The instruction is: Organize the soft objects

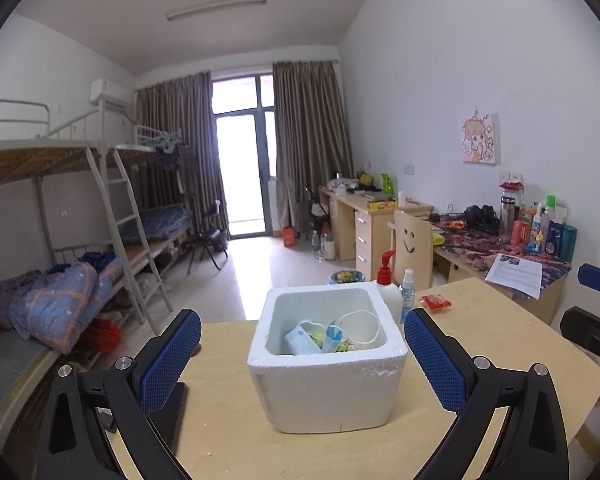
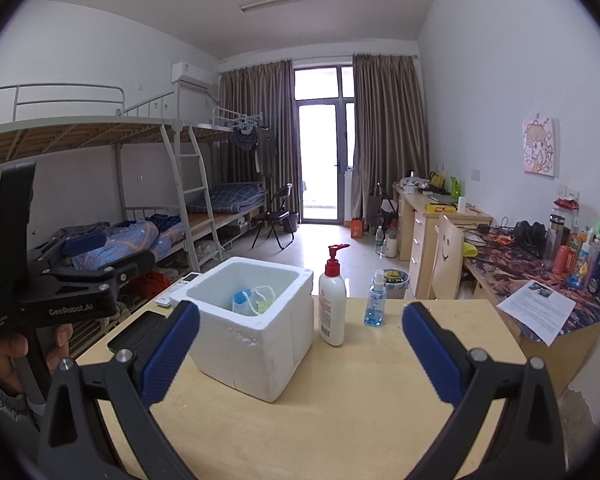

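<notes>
A white foam box (image 1: 326,364) stands on the light wooden table (image 1: 228,432). Inside lie soft items: a blue face mask (image 1: 302,340), a white looped cord (image 1: 360,326) and small packets. My left gripper (image 1: 302,360) is open, its blue pads either side of the box, just in front of it. A small red packet (image 1: 436,303) lies on the table right of the box. In the right wrist view the box (image 2: 256,320) sits ahead to the left. My right gripper (image 2: 300,354) is open and empty above the table.
A white pump bottle (image 2: 332,308) and a blue spray bottle (image 2: 375,300) stand right of the box. A black phone (image 2: 140,334) and a white remote (image 2: 176,290) lie at the table's left edge. Bunk beds stand left, cluttered desks right.
</notes>
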A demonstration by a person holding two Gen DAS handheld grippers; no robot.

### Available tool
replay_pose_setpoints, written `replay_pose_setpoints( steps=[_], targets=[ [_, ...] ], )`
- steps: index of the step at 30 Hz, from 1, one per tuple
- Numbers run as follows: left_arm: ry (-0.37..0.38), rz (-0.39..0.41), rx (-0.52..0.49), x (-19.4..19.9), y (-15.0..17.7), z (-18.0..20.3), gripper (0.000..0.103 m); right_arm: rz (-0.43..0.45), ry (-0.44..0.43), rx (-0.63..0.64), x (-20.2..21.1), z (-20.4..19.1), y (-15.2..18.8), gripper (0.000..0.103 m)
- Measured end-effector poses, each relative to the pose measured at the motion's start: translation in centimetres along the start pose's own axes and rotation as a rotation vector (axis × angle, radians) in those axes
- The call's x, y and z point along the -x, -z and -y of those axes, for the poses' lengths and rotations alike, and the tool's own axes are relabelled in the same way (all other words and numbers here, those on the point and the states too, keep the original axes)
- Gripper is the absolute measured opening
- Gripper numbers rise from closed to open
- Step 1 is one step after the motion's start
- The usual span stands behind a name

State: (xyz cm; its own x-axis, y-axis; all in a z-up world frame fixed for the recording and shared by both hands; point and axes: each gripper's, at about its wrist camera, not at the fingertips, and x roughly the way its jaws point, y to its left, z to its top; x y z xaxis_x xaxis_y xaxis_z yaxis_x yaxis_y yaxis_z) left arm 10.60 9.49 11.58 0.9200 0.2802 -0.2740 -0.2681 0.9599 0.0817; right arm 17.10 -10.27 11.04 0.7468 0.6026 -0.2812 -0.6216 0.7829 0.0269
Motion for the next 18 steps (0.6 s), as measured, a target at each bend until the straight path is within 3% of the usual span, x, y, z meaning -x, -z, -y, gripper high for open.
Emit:
replay_pose_setpoints(
  steps=[18],
  targets=[
    [0.010, 0.123, 0.015, 7.5, 1.9, 0.2, 0.102, 0.097, -0.006, 0.016, 5.7, -1.9, 1.5, 0.102]
  ],
)
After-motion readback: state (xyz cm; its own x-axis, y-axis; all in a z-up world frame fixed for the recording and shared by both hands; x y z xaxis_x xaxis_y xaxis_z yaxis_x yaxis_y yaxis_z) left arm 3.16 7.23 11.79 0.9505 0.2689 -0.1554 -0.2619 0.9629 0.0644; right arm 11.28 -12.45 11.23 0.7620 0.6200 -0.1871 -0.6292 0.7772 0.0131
